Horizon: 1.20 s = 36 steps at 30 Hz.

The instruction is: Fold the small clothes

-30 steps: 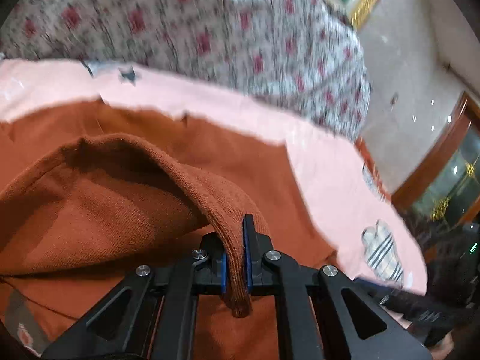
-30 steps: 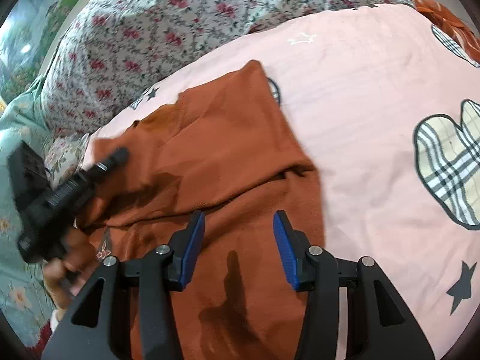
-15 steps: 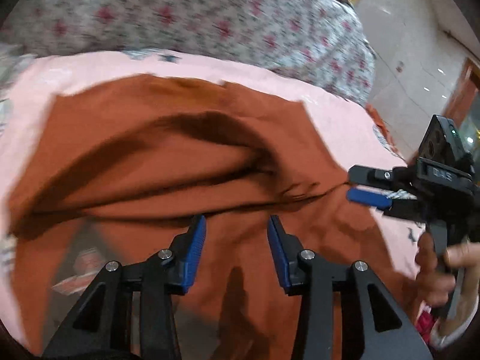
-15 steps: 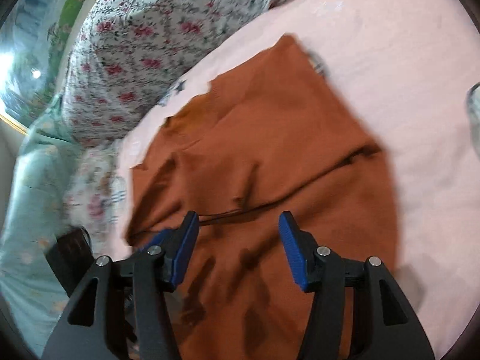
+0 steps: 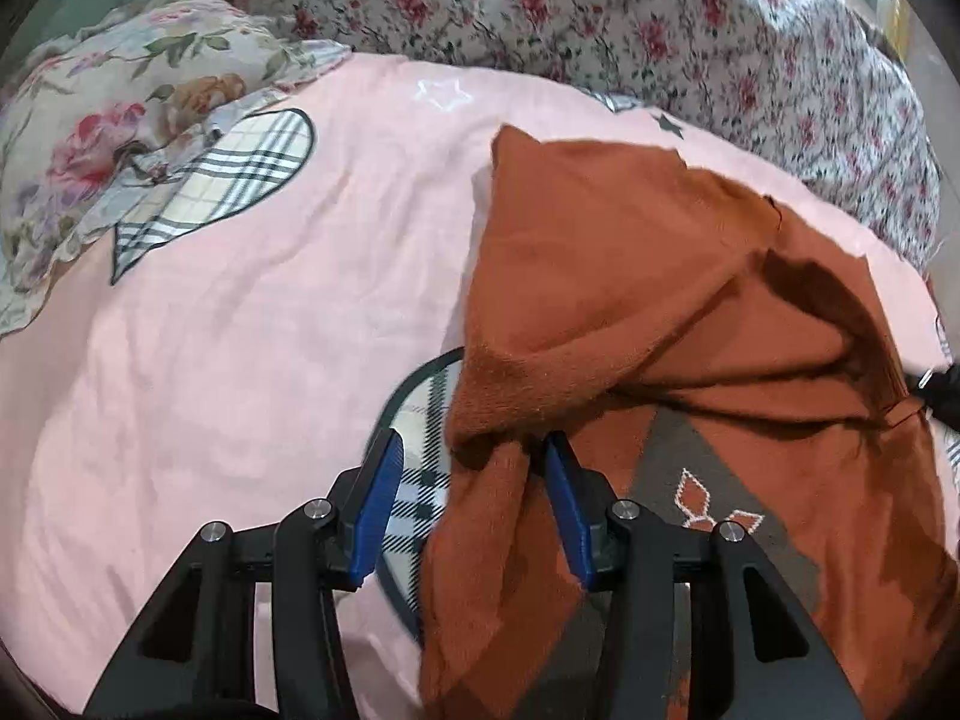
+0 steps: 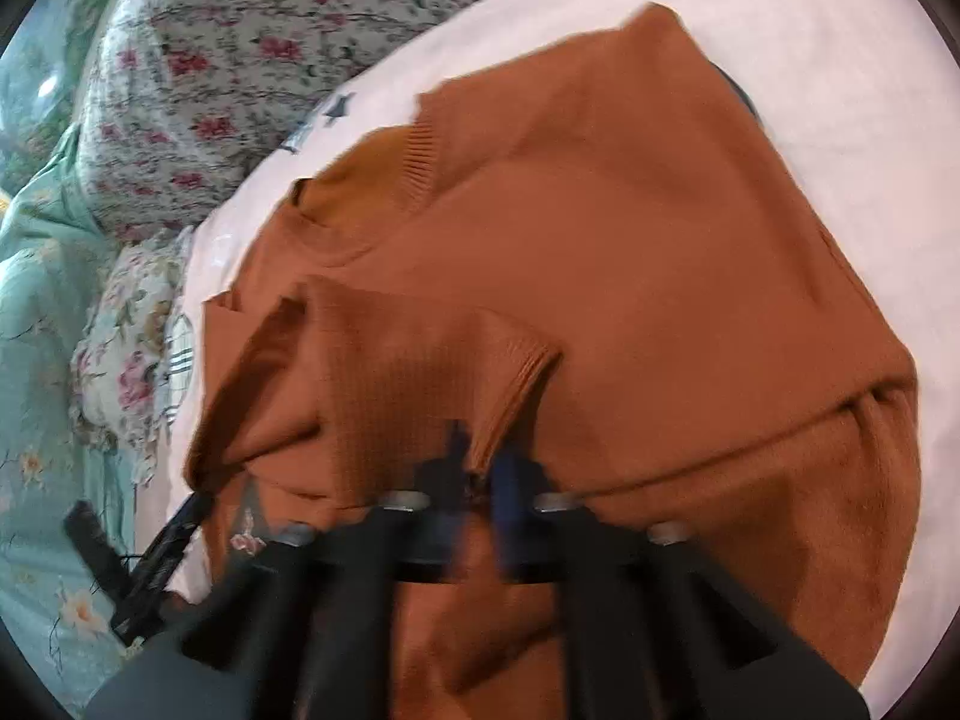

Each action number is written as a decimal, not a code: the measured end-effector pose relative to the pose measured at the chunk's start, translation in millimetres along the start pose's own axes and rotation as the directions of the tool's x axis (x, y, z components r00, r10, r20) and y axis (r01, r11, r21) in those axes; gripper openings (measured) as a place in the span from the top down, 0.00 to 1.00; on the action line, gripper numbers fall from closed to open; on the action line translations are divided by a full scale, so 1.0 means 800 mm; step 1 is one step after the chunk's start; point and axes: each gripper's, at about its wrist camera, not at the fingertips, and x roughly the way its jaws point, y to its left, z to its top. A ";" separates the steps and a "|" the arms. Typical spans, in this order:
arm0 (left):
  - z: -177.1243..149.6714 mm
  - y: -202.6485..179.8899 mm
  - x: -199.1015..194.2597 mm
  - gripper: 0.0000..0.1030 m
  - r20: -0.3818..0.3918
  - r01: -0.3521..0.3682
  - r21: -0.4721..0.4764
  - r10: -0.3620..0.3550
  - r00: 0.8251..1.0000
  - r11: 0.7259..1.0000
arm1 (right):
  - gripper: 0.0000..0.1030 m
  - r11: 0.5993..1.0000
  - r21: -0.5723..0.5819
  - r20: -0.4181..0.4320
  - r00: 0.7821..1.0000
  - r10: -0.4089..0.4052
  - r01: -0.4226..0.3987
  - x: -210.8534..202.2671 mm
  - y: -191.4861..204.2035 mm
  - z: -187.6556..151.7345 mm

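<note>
On the pink bedsheet (image 5: 228, 312), the left wrist view shows the rust-orange knit sweater (image 5: 630, 276) lying folded over itself, its near edge bunched between the blue pads of the left gripper (image 5: 468, 480). Those jaws stand spread, with cloth touching the right pad only and nothing clamped. A plaid heart patch (image 5: 240, 168) and a floral quilt (image 5: 660, 18) lie beyond.

From the right wrist view, blurred by motion, the right gripper (image 6: 480, 474) has its jaws drawn close together, seemingly pinching a ribbed cuff or sleeve edge (image 6: 528, 372) of the sweater, which covers most of the sheet. Judging from this, the risk is uneven tension: one side held and the other loose could drag the folded layers askew or let the thin pinch slip.
</note>
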 end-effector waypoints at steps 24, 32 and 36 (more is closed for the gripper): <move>0.017 0.038 -0.029 0.50 -0.046 0.289 -0.058 -0.292 0.955 0.956 | 0.72 0.997 0.044 0.069 0.996 -0.059 0.056 -0.044 -0.096 0.036; 0.129 0.005 0.033 0.26 -0.040 0.250 0.014 -0.249 0.968 0.968 | 0.55 1.000 0.025 0.076 0.997 -0.014 0.012 -0.042 -0.087 0.028; 0.161 -0.017 0.088 0.26 -0.096 0.227 0.052 -0.222 0.970 0.972 | 0.54 0.998 -0.048 0.056 0.997 -0.043 0.046 -0.037 -0.078 0.024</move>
